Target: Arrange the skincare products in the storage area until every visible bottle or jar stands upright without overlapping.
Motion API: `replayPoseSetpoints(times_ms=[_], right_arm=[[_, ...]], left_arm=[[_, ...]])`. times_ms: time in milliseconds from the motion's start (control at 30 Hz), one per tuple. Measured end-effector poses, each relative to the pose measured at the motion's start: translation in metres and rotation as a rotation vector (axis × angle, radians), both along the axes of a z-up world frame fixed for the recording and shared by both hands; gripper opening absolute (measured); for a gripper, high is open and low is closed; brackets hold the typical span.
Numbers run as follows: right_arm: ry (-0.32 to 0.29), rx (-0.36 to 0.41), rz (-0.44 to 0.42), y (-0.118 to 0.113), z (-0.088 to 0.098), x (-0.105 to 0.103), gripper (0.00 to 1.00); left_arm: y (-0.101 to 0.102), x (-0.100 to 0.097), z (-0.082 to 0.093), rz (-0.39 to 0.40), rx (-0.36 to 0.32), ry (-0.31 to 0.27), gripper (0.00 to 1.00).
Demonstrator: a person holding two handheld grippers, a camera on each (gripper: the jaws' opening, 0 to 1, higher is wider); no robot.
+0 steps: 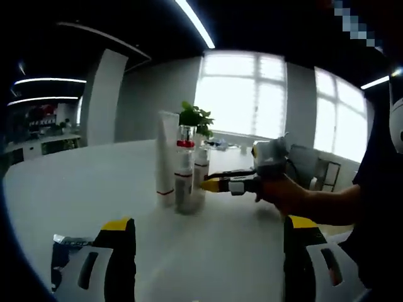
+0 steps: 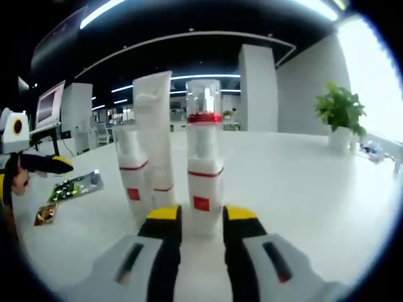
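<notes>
While standing upright at centre frame on the white desk [image 2: 302, 182], the tall clear-capped white pump bottle with red bands [image 2: 204, 157] looks light, rigid, slippery and tippy, best gripped low on its body, just ahead of the right hand-held gripper [image 2: 201, 220], jaws narrowly apart, left hand-held gripper [image 1: 208, 236] spread wide.

Glossy white plastic bottles [image 2: 203, 182] (one clear-capped) on a smooth matt table [image 2: 302, 189].
</notes>
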State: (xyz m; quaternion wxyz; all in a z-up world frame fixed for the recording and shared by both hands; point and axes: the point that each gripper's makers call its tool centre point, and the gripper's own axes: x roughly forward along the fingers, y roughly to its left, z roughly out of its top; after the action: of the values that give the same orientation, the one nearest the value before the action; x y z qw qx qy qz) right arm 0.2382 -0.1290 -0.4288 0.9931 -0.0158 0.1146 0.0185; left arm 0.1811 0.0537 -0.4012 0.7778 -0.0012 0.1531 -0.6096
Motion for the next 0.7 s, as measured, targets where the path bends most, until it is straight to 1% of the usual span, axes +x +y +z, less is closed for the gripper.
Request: replayPoseSetpoints(times_ms=[67,300,367,467,700], right_arm=[[-0.003,-0.007,-0.002,0.001,0.000,0.003,0.26],[-0.001,-0.006,-0.019,0.000,-0.005,0.010,0.25],[-0.002,-0.008,-0.022,0.000,-0.005,0.011,0.24],[-0.002,-0.015,-0.023,-0.001,-0.005,0.011,0.20],[-0.008,-0.012,-0.024,-0.001,-0.005,0.011,0.20]], left_arm=[[0.001,-0.001,0.000,0.000,0.000,-0.009,1.00],[0.005,-0.006,-0.005,-0.011,0.016,0.006,1.00],[0.005,-0.008,-0.007,-0.017,0.022,0.016,1.00],[0.007,-0.009,-0.010,-0.019,0.032,0.024,1.00],[0.010,-0.009,-0.012,-0.018,0.028,0.044,1.00]])
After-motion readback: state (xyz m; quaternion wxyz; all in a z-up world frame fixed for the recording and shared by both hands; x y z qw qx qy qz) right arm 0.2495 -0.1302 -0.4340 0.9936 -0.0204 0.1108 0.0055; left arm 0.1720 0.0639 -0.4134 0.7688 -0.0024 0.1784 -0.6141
